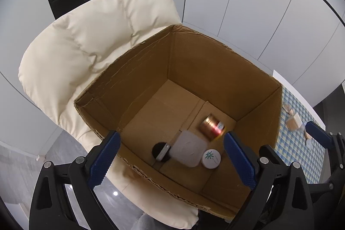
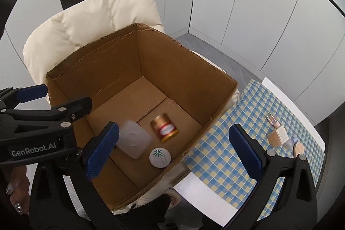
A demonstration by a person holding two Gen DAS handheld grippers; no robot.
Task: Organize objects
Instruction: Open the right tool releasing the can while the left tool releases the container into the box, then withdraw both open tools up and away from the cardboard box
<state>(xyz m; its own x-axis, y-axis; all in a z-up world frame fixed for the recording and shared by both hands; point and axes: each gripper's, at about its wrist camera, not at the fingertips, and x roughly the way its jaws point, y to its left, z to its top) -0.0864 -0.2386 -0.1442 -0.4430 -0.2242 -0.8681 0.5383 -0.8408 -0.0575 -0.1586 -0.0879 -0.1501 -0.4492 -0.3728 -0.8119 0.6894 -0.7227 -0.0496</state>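
An open cardboard box stands on a cream padded chair. On its floor lie a gold can, blurred and on its side, a frosted white square container, a white round jar with a green logo and a black round thing. My left gripper hangs open over the box's near edge with nothing between its pads. My right gripper is open and empty over the box's right side.
To the right of the box is a table with a blue and yellow checked cloth. On it sit a small beige bottle, a thin tube and a wooden disc. White wall panels stand behind the chair.
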